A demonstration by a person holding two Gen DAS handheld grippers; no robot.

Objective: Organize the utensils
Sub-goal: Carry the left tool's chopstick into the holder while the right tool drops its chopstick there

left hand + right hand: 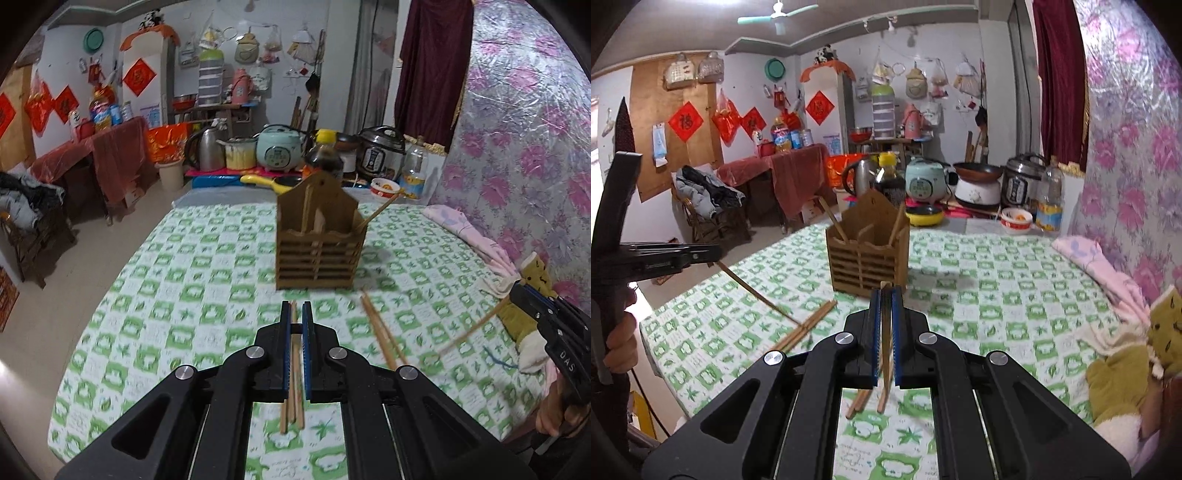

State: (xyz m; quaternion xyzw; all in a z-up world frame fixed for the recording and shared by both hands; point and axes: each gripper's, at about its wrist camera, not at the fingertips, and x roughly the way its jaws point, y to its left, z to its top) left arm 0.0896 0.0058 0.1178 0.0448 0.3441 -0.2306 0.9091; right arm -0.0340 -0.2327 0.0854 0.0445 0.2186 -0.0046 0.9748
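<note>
A brown slatted wooden utensil holder (320, 240) stands on the green checked tablecloth (192, 280); it also shows in the right wrist view (868, 254), with chopsticks leaning inside. My left gripper (296, 308) is shut on a chopstick (294, 373) and sits in front of the holder; in the right wrist view that chopstick (753, 290) slants down from it. My right gripper (885, 295) is shut on a chopstick (885, 354) just before the holder; the left wrist view shows this gripper (524, 295) with its chopstick (469, 330). Loose chopsticks (380, 330) lie on the cloth (809, 326).
Rice cookers (279, 151), a kettle (207, 147), a sauce bottle (325, 155) and a bowl (384, 186) crowd the table's far end. Pink cloth and mustard socks (1123, 354) lie at the right edge beside a floral-covered wall (1137, 147). Floor lies to the left.
</note>
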